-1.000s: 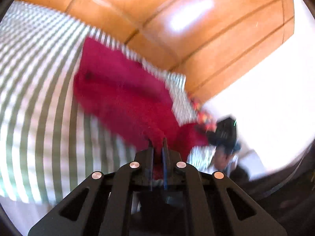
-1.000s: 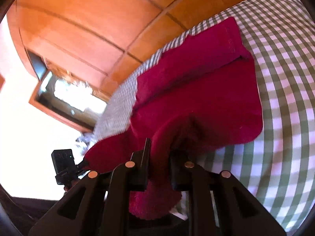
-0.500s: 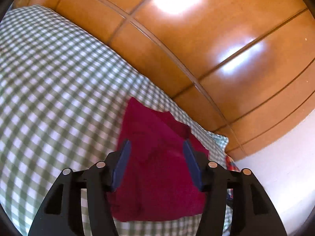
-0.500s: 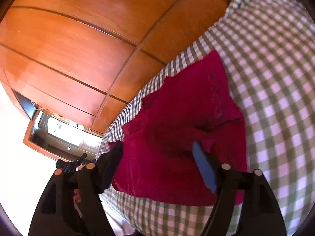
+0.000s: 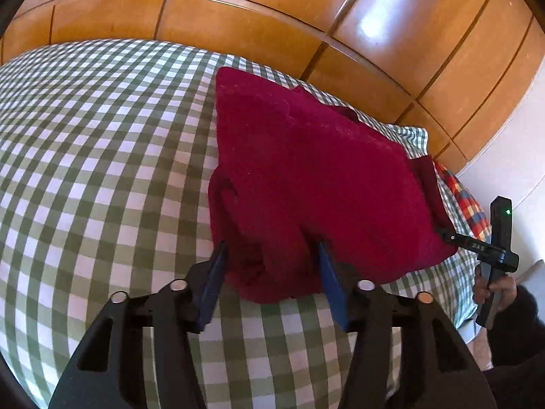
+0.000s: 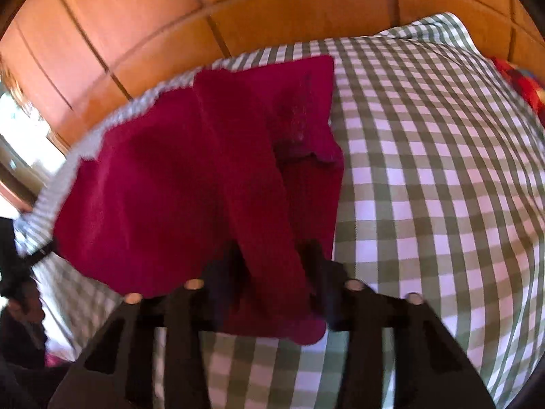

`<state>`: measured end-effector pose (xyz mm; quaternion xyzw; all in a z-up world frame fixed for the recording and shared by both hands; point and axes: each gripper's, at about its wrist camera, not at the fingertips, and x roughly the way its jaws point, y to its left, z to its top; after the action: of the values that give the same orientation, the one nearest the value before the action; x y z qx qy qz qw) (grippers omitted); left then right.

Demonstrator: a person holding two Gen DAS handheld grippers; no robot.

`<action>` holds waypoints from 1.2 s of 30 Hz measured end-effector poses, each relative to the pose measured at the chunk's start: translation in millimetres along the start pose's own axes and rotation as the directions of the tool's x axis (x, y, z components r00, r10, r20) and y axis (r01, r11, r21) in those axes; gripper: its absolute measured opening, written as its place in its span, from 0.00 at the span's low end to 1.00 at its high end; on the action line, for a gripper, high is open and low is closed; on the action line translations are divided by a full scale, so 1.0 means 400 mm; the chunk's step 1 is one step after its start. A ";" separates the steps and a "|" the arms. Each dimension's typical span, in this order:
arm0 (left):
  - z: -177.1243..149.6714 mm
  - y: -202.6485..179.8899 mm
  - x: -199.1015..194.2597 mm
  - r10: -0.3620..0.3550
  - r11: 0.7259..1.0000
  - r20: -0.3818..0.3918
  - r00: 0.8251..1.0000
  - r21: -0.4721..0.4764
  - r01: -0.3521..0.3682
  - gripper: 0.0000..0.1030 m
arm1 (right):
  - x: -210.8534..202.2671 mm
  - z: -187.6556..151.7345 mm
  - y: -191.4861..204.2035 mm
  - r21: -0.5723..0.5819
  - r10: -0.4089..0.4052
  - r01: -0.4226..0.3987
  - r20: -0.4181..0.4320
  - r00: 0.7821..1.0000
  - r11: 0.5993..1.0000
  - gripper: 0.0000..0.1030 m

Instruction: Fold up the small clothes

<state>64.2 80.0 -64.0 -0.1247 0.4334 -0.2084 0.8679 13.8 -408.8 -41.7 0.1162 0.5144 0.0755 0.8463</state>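
A dark red garment (image 5: 306,170) lies folded on the green-and-white checked bedspread (image 5: 85,170). My left gripper (image 5: 270,248) hangs over the garment's near hem. Its blue pads (image 5: 214,272) flank a bunched fold and the jaws are closing, with cloth between them. In the right wrist view the same garment (image 6: 187,187) is blurred. My right gripper (image 6: 269,259) straddles a raised ridge of red cloth. Its jaws are closing too, and a dark gap still shows beside the left finger (image 6: 221,272). The right gripper (image 5: 497,238) also shows in the left wrist view, held by a hand.
Wooden wardrobe panels (image 5: 272,17) rise behind the bed. A multicoloured checked cloth (image 5: 460,197) lies past the garment at the bed's right edge. Bare bedspread (image 6: 442,170) spreads right of the garment. A dark-sleeved arm (image 6: 17,289) shows at the left edge.
Both grippers, shut on the lifted garment a second ago, opened and let it drop onto the bed. They have since sunk to its near edge, jaws narrowing around folds.
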 end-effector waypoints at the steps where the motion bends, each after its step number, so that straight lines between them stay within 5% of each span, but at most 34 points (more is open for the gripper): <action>1: 0.003 -0.001 0.006 -0.005 1.000 -0.003 1.000 0.002 0.005 0.39 | 0.000 0.001 -0.005 0.005 0.002 -0.002 0.001 1.000 1.000 0.33; 5: 0.021 -0.006 0.025 -0.041 0.999 -0.028 0.999 0.002 0.041 0.09 | -0.011 0.016 -0.020 0.053 0.008 -0.009 0.009 1.000 0.999 0.17; 11: 0.014 0.002 -0.119 -0.213 0.975 0.057 0.975 -0.049 0.215 0.07 | -0.135 -0.008 -0.052 0.134 0.105 -0.112 0.055 0.993 0.985 0.10; 15: -0.057 -0.011 -0.199 -0.269 0.962 0.040 0.962 -0.033 0.270 0.07 | -0.185 -0.094 -0.083 0.191 0.181 -0.180 0.011 0.983 0.965 0.09; 19: -0.181 -0.010 -0.174 -0.201 0.979 -0.110 0.973 -0.058 0.195 0.07 | -0.152 -0.226 -0.110 0.221 0.186 -0.158 -0.115 0.976 0.962 0.09; 22: -0.231 -0.022 -0.174 -0.154 0.987 -0.132 0.979 -0.073 0.146 0.07 | -0.156 -0.234 -0.112 0.222 0.187 -0.161 -0.102 0.977 0.962 0.11; 25: -0.219 -0.030 -0.201 -0.084 0.994 -0.102 0.991 -0.078 0.076 0.24 | -0.161 -0.204 -0.090 0.169 0.154 -0.135 -0.104 0.983 0.976 0.30; 26: -0.213 -0.030 -0.212 -0.043 0.997 -0.090 0.995 -0.074 0.037 0.38 | -0.164 -0.186 -0.075 0.145 0.142 -0.128 -0.091 0.986 0.981 0.46; 27: -0.204 -0.027 -0.227 -0.010 0.997 -0.068 0.998 -0.073 0.005 0.43 | -0.166 -0.171 -0.062 0.129 0.113 -0.103 -0.077 0.991 0.986 0.73; 30: -0.180 -0.015 -0.253 0.050 0.995 -0.024 0.998 -0.081 -0.052 0.47 | -0.190 -0.125 -0.020 0.046 0.024 -0.024 0.013 1.000 0.999 0.79; 32: -0.159 -0.023 -0.260 0.138 0.989 0.010 0.990 -0.060 -0.137 0.47 | -0.194 -0.101 0.004 0.017 -0.021 0.020 0.069 0.997 1.000 0.79; 36: -0.103 -0.078 -0.250 0.341 0.940 0.070 0.938 0.012 -0.342 0.47 | -0.164 -0.062 0.069 -0.047 -0.070 0.076 0.126 0.990 0.996 0.79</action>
<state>-30.7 98.2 -6.1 -0.0442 0.4166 -0.0556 0.9063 -38.6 -395.4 10.9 0.0799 0.4627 0.0503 0.8815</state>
